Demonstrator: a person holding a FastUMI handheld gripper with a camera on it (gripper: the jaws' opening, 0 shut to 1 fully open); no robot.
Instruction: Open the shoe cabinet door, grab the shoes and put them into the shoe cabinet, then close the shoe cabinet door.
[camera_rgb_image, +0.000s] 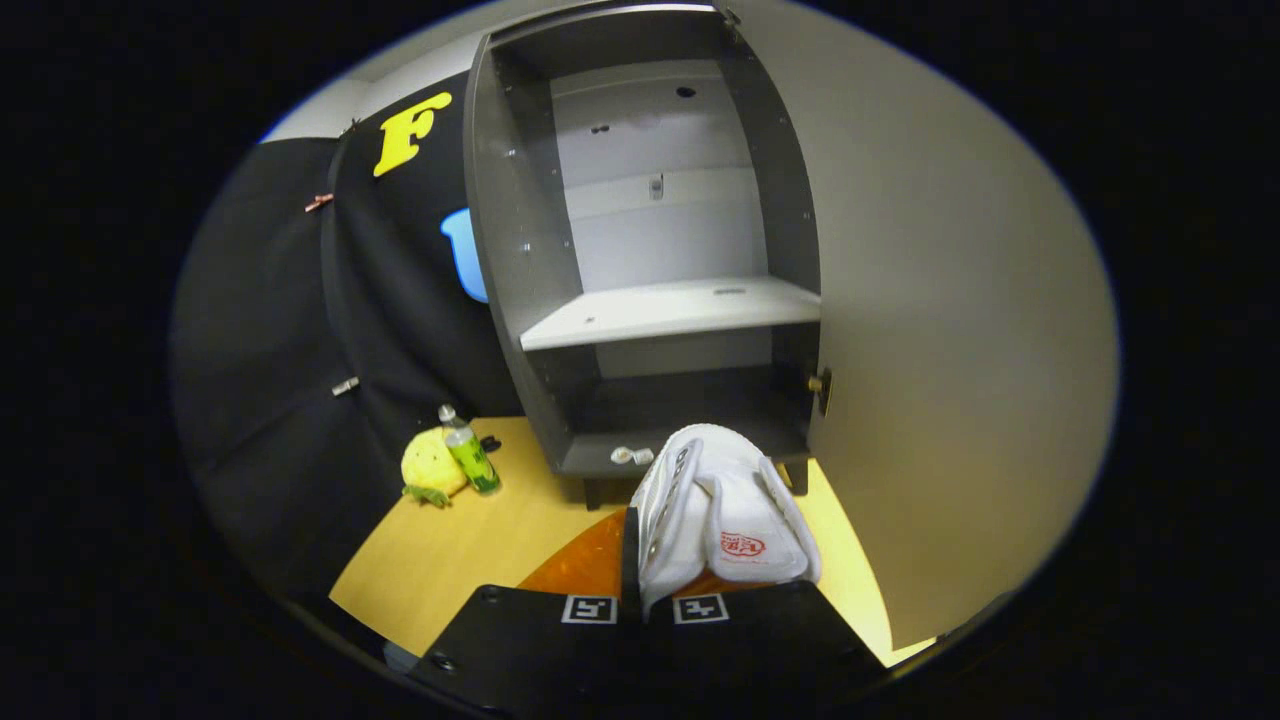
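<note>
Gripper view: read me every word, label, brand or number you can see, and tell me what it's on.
White lace-up shoe, clamped in the gripper's shut jaws: red logo on the tongue, too blurred to read.
Green plastic bottle beside the yellow plush toy: label too small to read.
Grey shoe cabinet: no text.

My one camera rides on the tool (644, 600) and looks forward along its fingers, low over the desk (470, 545). It faces straight into the open cabinet (640, 300), near its bottom edge. The wide lens also takes in the open door (950, 330) to the right and the booth wall (300, 350) to the left.
</note>
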